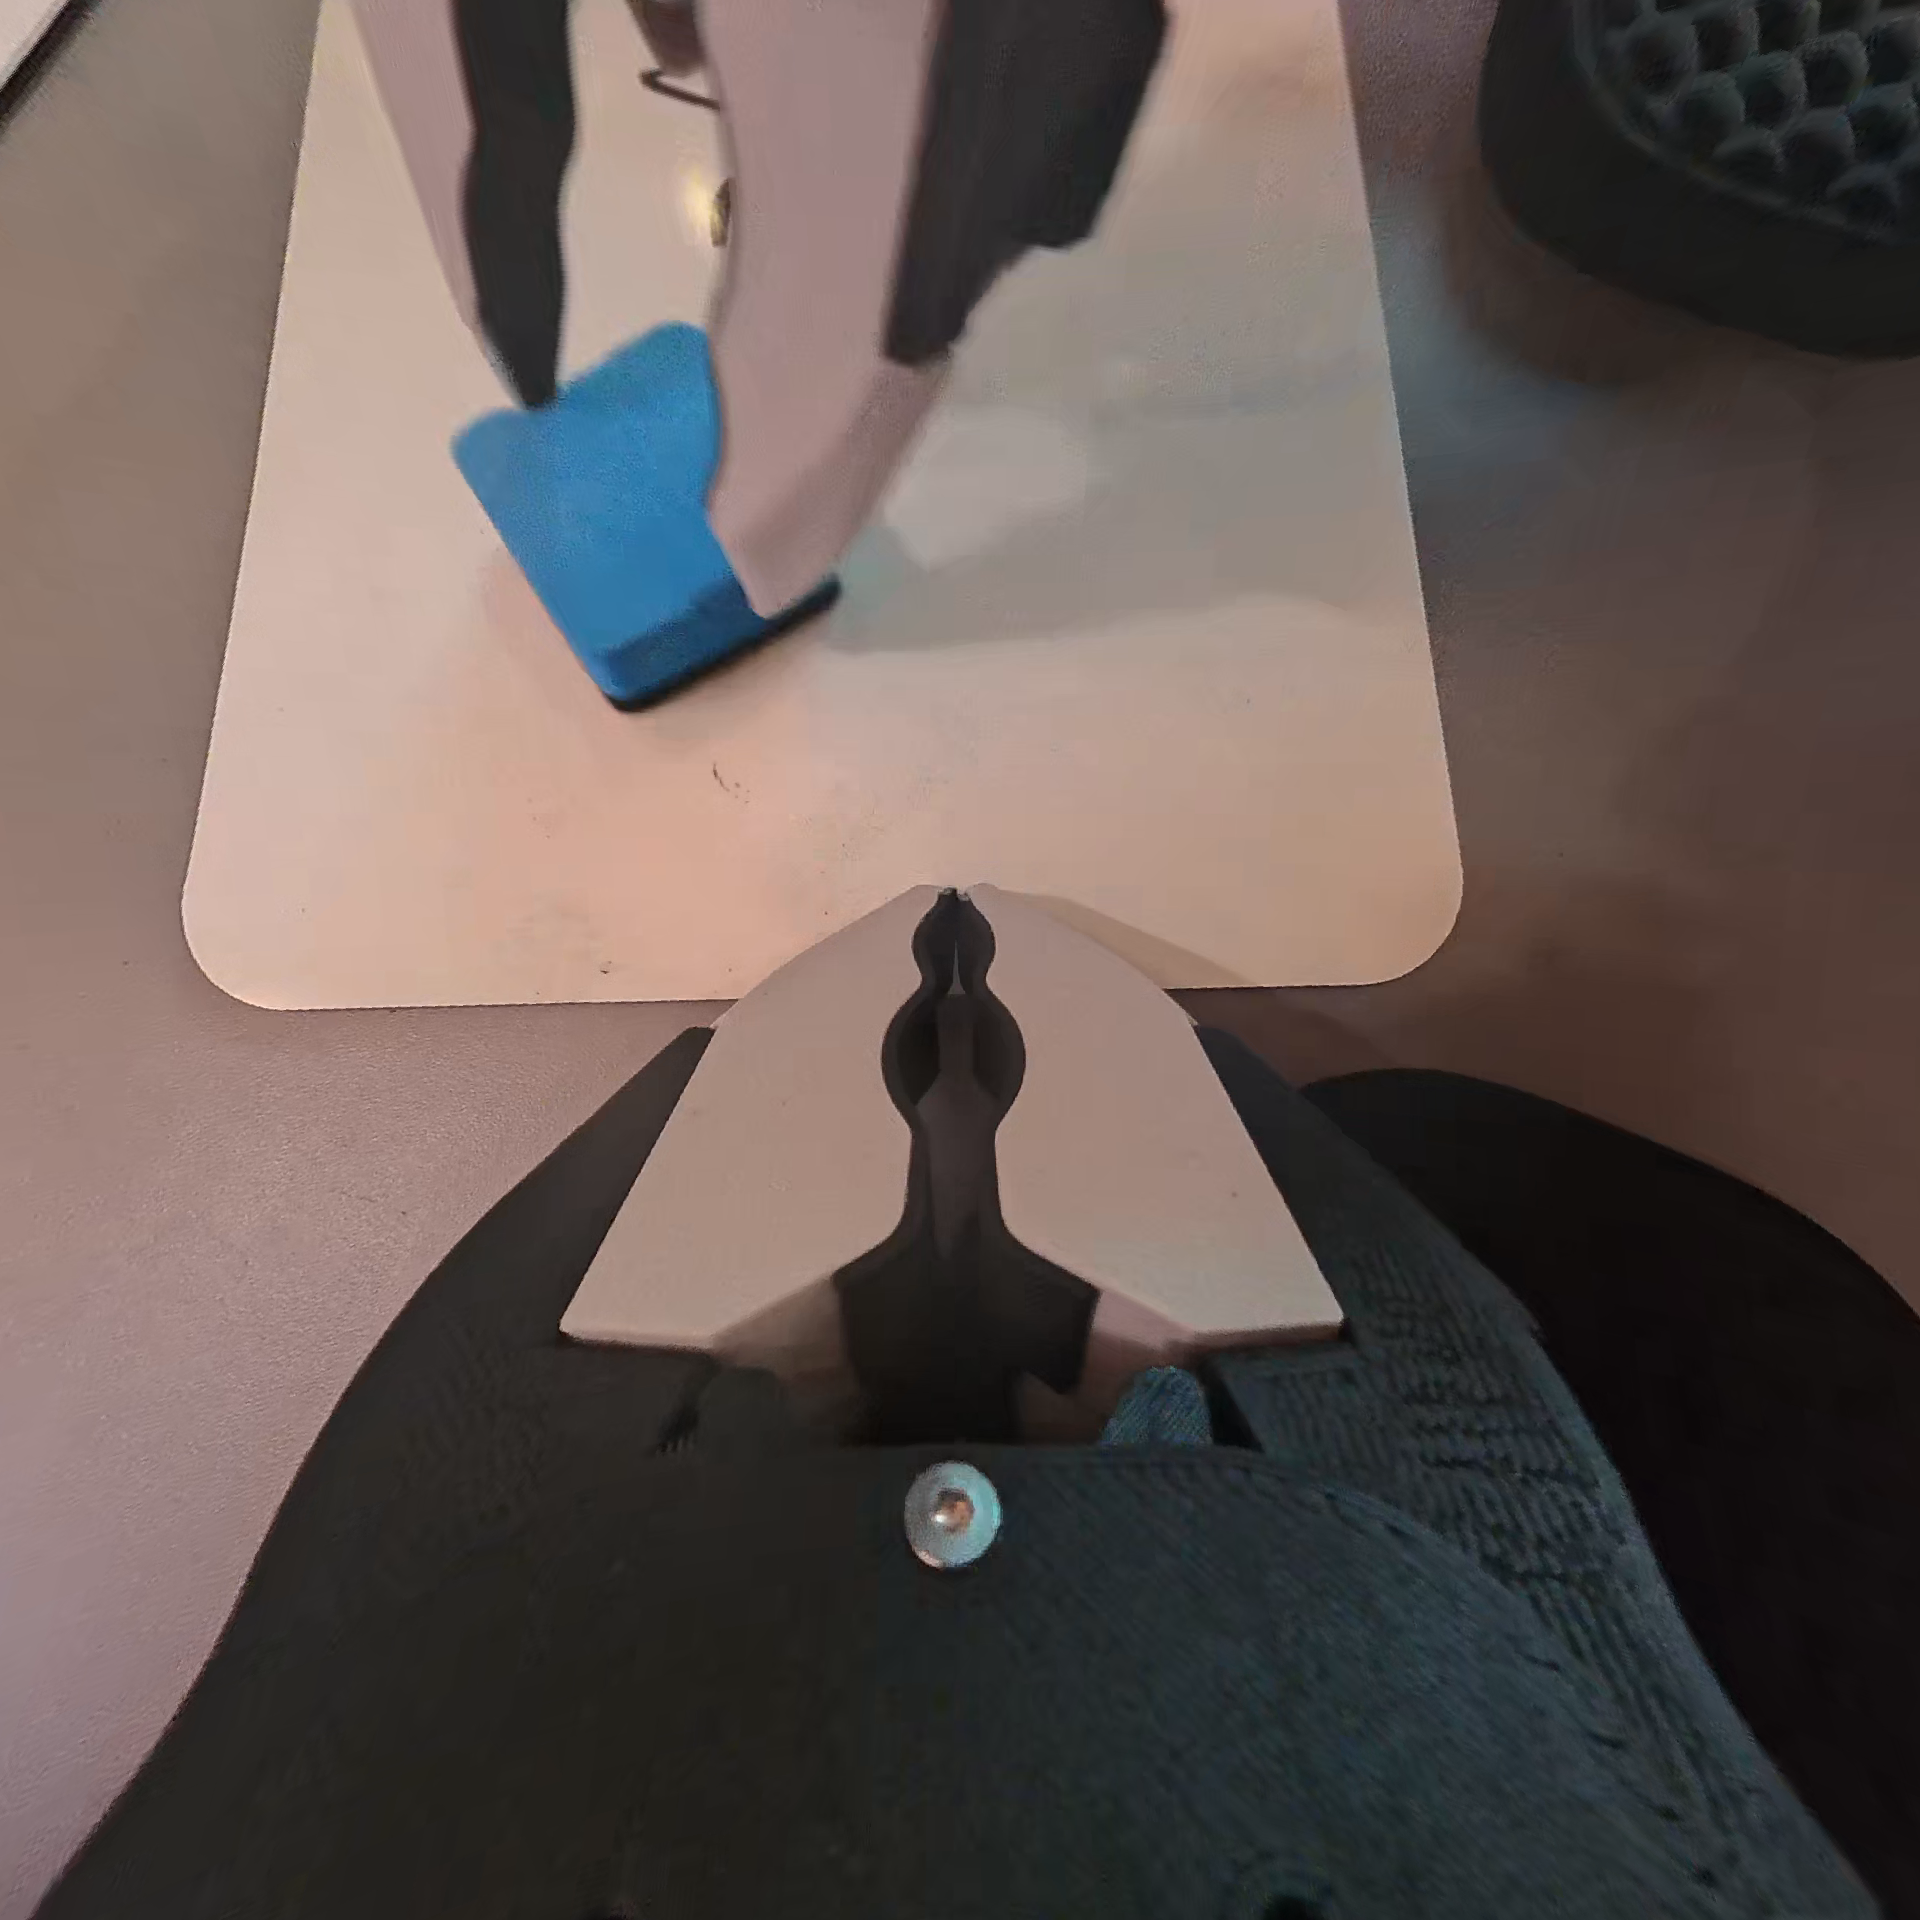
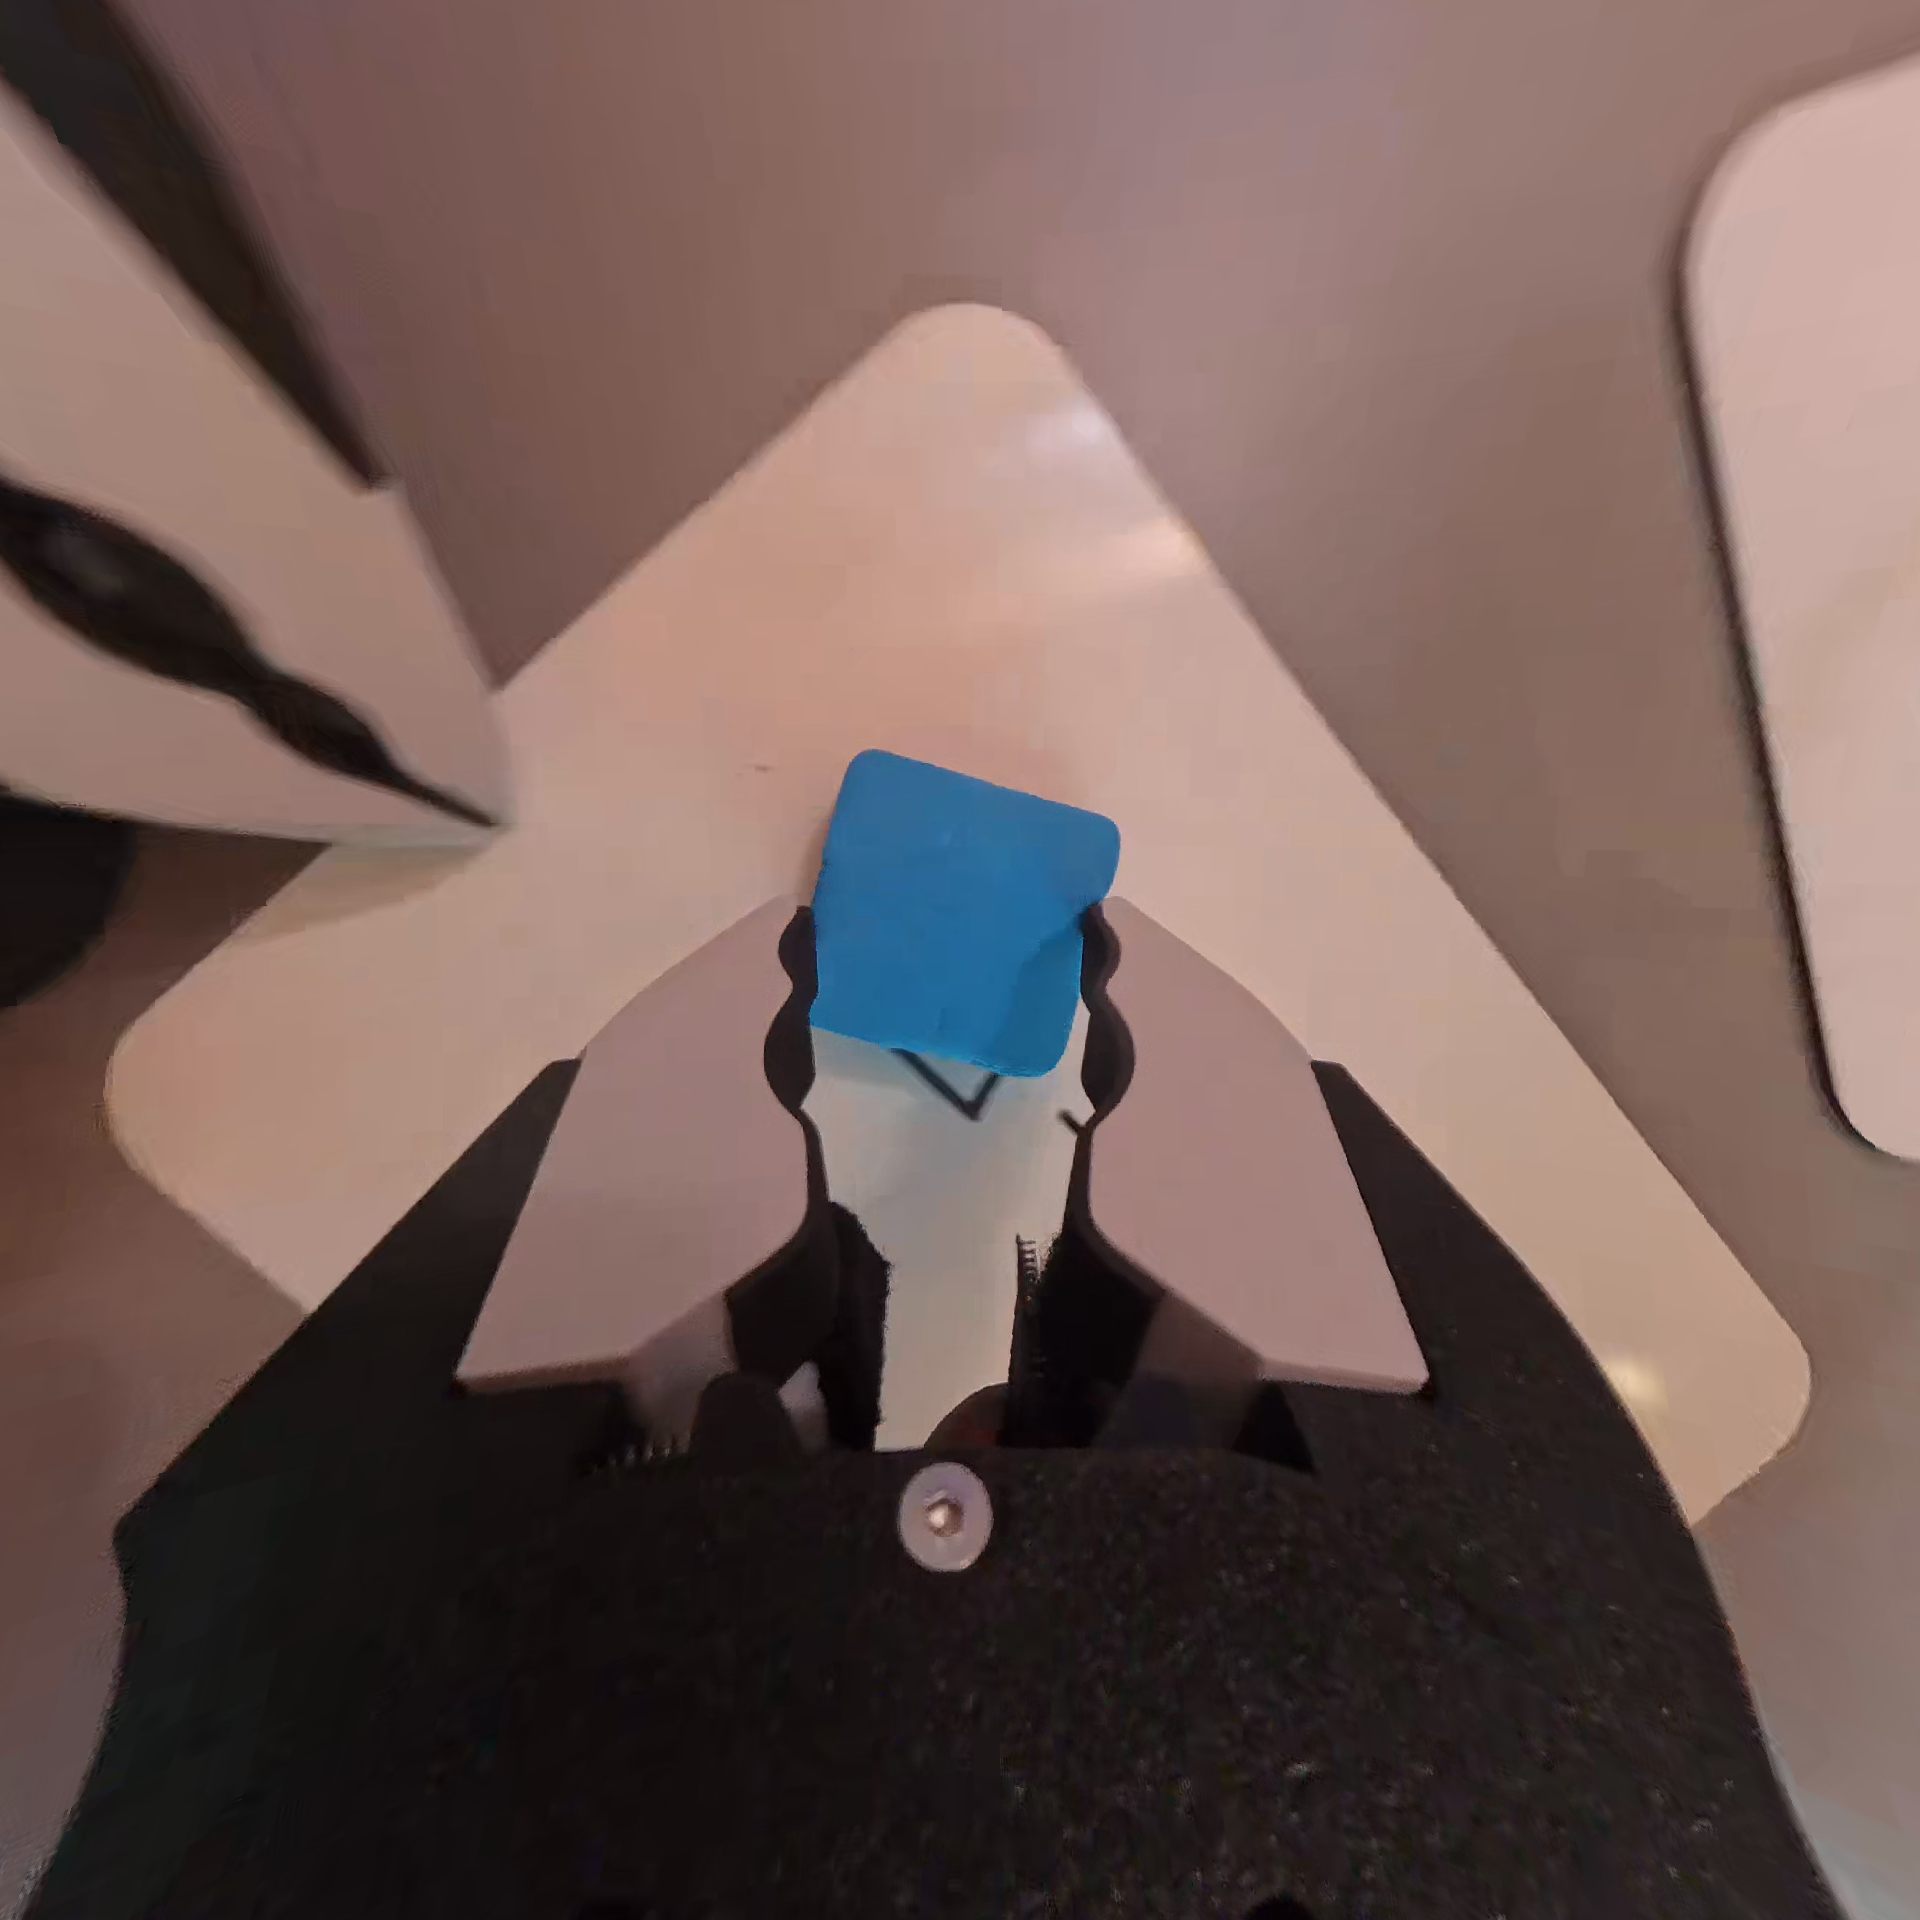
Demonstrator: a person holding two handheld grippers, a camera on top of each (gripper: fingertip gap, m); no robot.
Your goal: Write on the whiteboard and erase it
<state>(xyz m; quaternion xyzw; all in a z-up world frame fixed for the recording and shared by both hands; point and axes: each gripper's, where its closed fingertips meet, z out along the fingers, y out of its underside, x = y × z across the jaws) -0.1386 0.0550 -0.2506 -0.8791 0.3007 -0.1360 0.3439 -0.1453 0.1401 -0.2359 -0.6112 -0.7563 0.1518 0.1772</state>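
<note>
A white whiteboard [image 1: 1039, 727] with rounded corners lies flat on the brownish table. My right gripper [image 2: 948, 925] is shut on a blue eraser [image 2: 961, 883] with a black underside and holds it flat on the board. Black marker strokes [image 2: 961, 1096] show on the board just behind the eraser. In the left wrist view the right gripper [image 1: 655, 488] comes down from above with the eraser [image 1: 613, 520] on the board's left half. My left gripper [image 1: 951, 896] is shut and empty, with its tips over the board's near edge. It shows blurred in the right wrist view [image 2: 457, 805].
A black dimpled object [image 1: 1745, 156] lies on the table beyond the board's far right corner. A dark rounded object [image 1: 1662, 1299] sits beside my left gripper. A second white board [image 2: 1849, 623] lies to the right in the right wrist view. Both grippers' tips are roughly 20 centimetres from the black dimpled object [image 1: 1745, 156].
</note>
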